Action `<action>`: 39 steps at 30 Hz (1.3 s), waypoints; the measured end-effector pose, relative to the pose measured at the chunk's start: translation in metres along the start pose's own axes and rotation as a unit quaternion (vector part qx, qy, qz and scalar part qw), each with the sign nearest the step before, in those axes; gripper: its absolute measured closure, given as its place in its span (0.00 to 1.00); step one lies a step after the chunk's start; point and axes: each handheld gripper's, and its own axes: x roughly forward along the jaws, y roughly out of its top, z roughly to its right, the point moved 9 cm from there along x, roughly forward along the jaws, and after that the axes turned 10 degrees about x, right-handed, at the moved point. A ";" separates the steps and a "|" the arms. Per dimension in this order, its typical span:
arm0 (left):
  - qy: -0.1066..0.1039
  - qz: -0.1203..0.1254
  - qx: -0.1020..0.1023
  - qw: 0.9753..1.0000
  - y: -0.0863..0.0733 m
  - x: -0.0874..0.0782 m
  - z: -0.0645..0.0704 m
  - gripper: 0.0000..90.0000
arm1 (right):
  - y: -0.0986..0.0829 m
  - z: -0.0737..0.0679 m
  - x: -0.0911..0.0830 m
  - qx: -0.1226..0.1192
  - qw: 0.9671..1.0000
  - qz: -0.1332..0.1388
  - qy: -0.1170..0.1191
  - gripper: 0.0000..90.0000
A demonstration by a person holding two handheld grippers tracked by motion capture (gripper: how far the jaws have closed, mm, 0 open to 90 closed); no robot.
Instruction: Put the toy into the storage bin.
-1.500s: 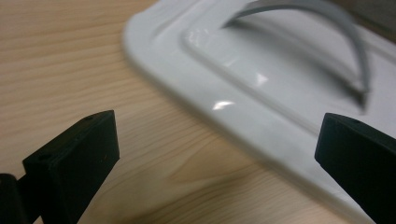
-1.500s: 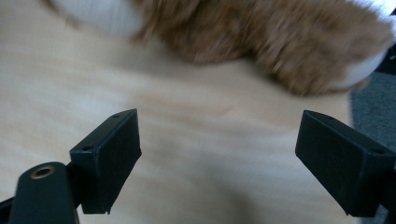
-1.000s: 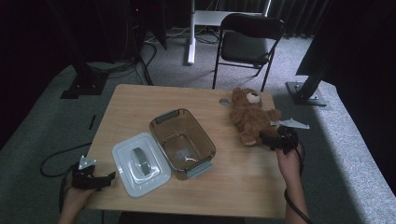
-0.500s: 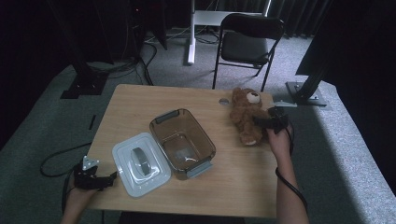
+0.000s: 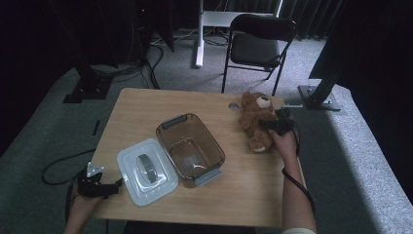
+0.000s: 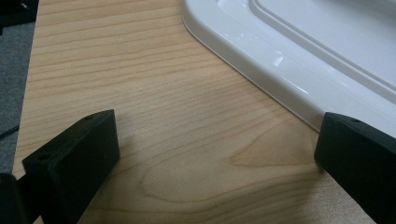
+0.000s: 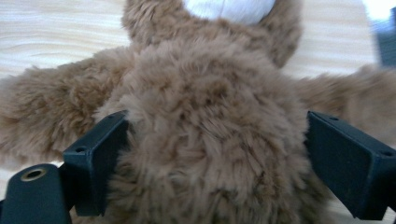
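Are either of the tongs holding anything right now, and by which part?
The right tongs straddle the teddy bear at its torso, jaws open on both sides, not yet clamped. The left tongs are open over bare table.

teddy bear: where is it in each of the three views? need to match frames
High view: the teddy bear lies at the table's far right corner, with the right gripper at its belly.
Right gripper view: the bear's body sits between the two open black jaws, arms spread to both sides.
Left gripper view: no bear here; wood and the white lid.
Shared landmark: the light wooden tabletop.
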 end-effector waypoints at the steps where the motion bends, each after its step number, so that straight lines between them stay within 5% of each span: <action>1: 0.000 0.000 0.000 1.000 0.000 0.000 0.000 0.01 | -0.002 -0.001 0.002 -0.008 1.000 0.000 0.006 0.12; 18: -0.001 0.000 0.001 1.000 0.000 0.000 0.000 0.01 | -0.020 -0.007 0.019 -0.022 1.000 -0.020 -0.007 0.16; 22: -0.001 0.001 0.001 1.000 0.000 0.000 0.000 0.01 | -0.021 -0.008 0.017 -0.023 0.999 -0.027 -0.007 0.26; 25: -0.001 0.001 0.001 1.000 0.000 0.000 0.000 0.01 | -0.020 -0.009 0.013 -0.028 0.999 -0.037 -0.010 0.45; 30: -0.001 0.001 0.001 1.000 0.001 0.001 0.000 0.01 | -0.016 -0.011 0.004 -0.021 0.999 -0.024 -0.006 0.62; 39: 0.000 0.001 0.000 1.000 0.001 0.001 0.001 0.01 | -0.011 -0.018 -0.019 -0.039 0.999 -0.020 -0.009 0.68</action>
